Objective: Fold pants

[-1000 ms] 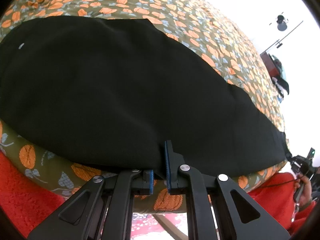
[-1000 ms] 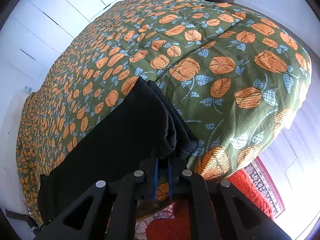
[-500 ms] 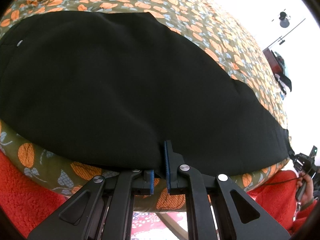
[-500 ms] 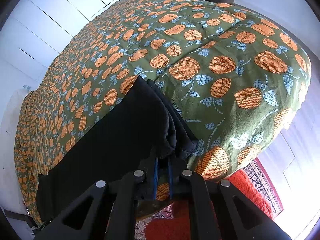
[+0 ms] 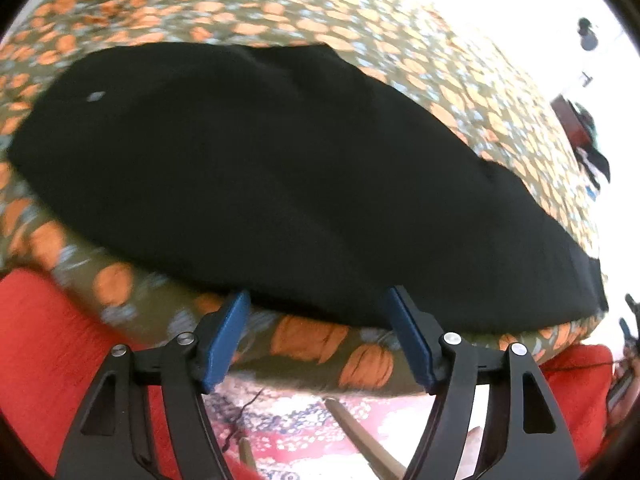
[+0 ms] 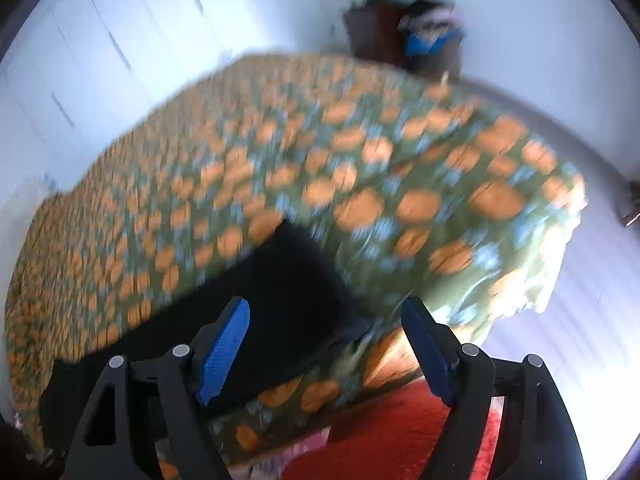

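The pants [image 5: 280, 184] are a matt black cloth, smooth and without sheen. They lie on a bedspread [image 5: 440, 80] of thin woven cloth, olive with printed orange fruit and pale blue leaves, faintly lustrous where light strikes it. The left hand-held gripper [image 5: 320, 312] is matt black plastic with bright metal screw heads, and its pads [image 5: 228, 336] are blue and finely ribbed. The rug [image 6: 400, 432] is fuzzy red pile.
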A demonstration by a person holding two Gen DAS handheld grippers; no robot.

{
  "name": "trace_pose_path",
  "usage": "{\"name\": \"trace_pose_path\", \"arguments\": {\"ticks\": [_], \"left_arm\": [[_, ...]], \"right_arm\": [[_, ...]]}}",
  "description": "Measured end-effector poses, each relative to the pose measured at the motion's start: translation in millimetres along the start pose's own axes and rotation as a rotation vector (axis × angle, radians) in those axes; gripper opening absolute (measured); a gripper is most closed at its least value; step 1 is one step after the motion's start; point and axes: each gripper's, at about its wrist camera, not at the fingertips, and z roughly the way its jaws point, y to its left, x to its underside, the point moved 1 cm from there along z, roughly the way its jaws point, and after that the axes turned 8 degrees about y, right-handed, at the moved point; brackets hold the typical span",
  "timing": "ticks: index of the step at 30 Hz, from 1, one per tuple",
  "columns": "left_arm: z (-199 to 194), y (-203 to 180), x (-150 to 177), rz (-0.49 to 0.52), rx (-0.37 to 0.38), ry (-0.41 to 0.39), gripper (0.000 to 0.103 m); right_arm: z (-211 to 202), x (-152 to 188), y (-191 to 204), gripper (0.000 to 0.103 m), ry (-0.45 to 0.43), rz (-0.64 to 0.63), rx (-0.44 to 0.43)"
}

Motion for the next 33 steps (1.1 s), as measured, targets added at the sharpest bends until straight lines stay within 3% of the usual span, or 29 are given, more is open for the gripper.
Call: {"name": "trace_pose_path", "arguments": {"ticks": [2, 4, 7, 9, 14, 21, 26, 30, 33], "left_arm": [[-23.3, 7.2, 4.7, -0.033, -0.037, -0.092, 0.074], [-40.0, 9.7, 1.9, -0.043, -0.07, -0.176, 0.084], [-59.6, 5.2, -13.0, -0.019, -0.123, -0.32, 0.094], [-60.4, -1.3, -27.3, 0.029, -0.138, -0.351, 0.096], [-39.2, -9.7, -65.8, 0.133, -0.18, -0.373, 0.096], [5.6, -8.8, -133.2, 0.185, -0.175, -0.307, 0.096], [32.0, 10.5, -203.9, 0.129, -0.189, -0.307, 0.096], [57.5, 48.5, -266.5, 0.01, -0.221, -0.338, 0.096], [81.6, 83.6, -295.6, -0.042, -0.204, -0.348, 0.103]], "right_arm": [[-18.4, 1.9, -7.5, 0.079, -0.097, 0.034, 0.01], [-29.5, 2.2, -15.6, 0.084, -0.156, 0.073, 0.004], [-27.8, -0.6, -26.7, 0.085, -0.158, 0.141, -0.019], [-22.7, -2.6, -32.3, 0.085, -0.135, 0.177, -0.031], [-19.2, -2.7, -29.5, 0.085, -0.127, 0.185, -0.03], [-13.7, -2.0, -16.5, 0.085, -0.104, 0.133, 0.002], [-6.7, -2.3, -20.5, 0.085, -0.075, 0.167, 0.003], [-3.8, -3.7, -15.6, 0.085, -0.065, 0.173, 0.002], [3.6, -6.9, -5.7, 0.085, -0.038, 0.167, 0.009]]}}
